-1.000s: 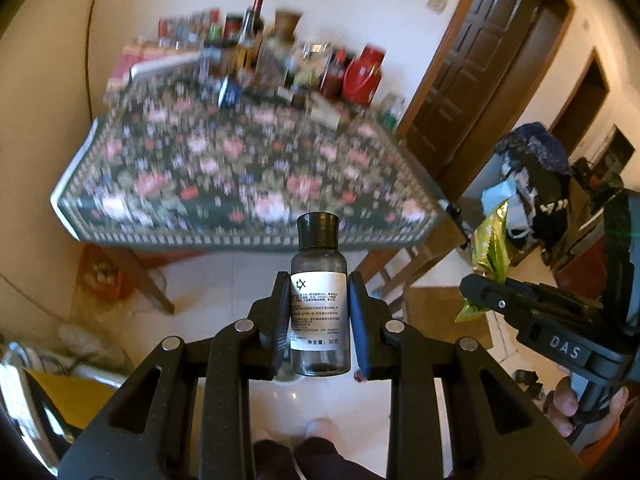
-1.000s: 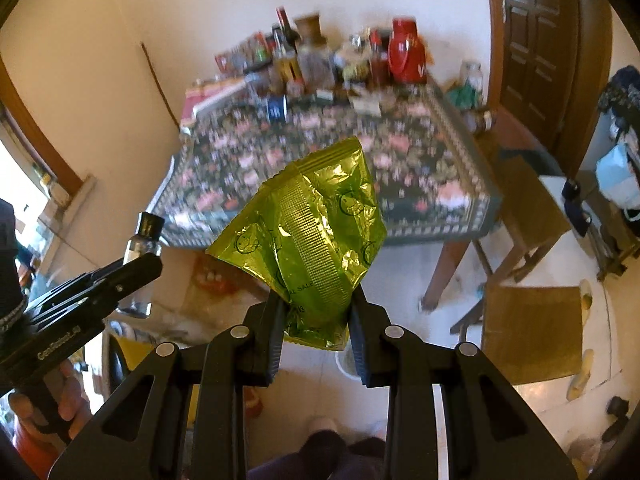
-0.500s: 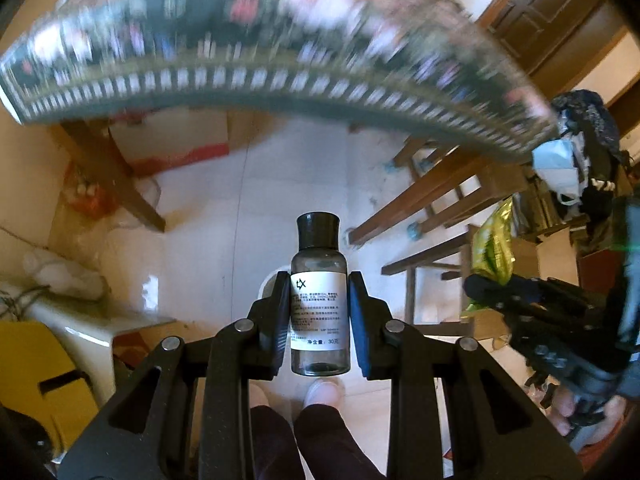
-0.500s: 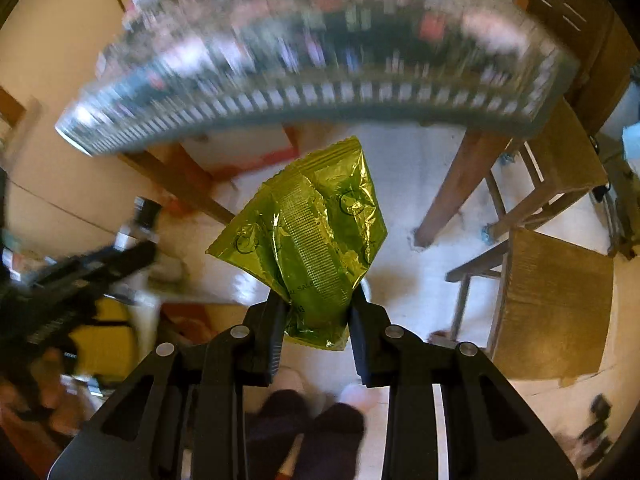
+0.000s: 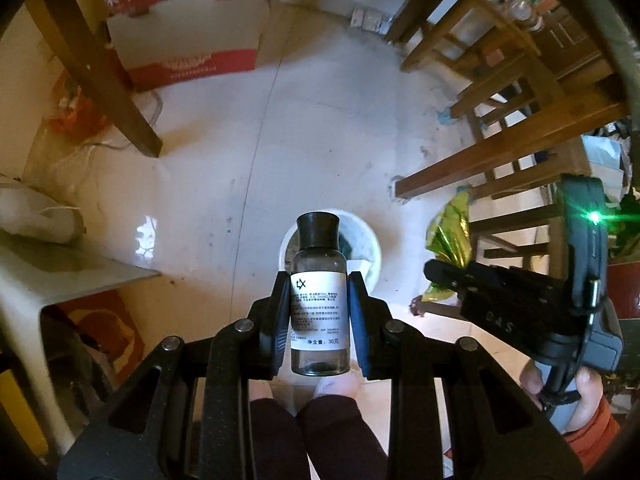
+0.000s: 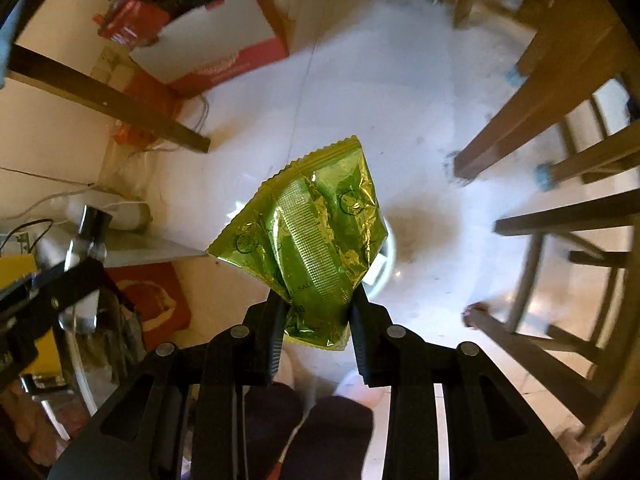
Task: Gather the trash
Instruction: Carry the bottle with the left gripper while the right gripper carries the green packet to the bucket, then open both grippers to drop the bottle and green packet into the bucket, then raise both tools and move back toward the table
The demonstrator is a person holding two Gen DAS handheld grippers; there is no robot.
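Note:
My left gripper (image 5: 319, 312) is shut on a small clear bottle (image 5: 319, 304) with a black cap and a white label, held upright. Directly behind the bottle on the floor stands a white round bin (image 5: 366, 248), mostly hidden by it. My right gripper (image 6: 318, 312) is shut on a crumpled shiny green snack wrapper (image 6: 312, 236). The bin's white rim (image 6: 386, 264) peeks out at the wrapper's right. The right gripper with the wrapper (image 5: 450, 232) also shows at the right of the left wrist view. The left gripper and bottle (image 6: 86, 236) show at the left of the right wrist view.
Both views look down at a pale tiled floor (image 5: 280, 140). A table leg (image 5: 116, 96) and a red-and-white cardboard box (image 5: 188, 40) are at the upper left. Wooden chair legs (image 5: 500, 152) stand at the right. My feet and dark trousers (image 5: 312, 420) are below.
Both grippers have tilted downward from the floral table to the floor. The white bin has come into view beneath the bottle and wrapper. Both grips are unchanged.

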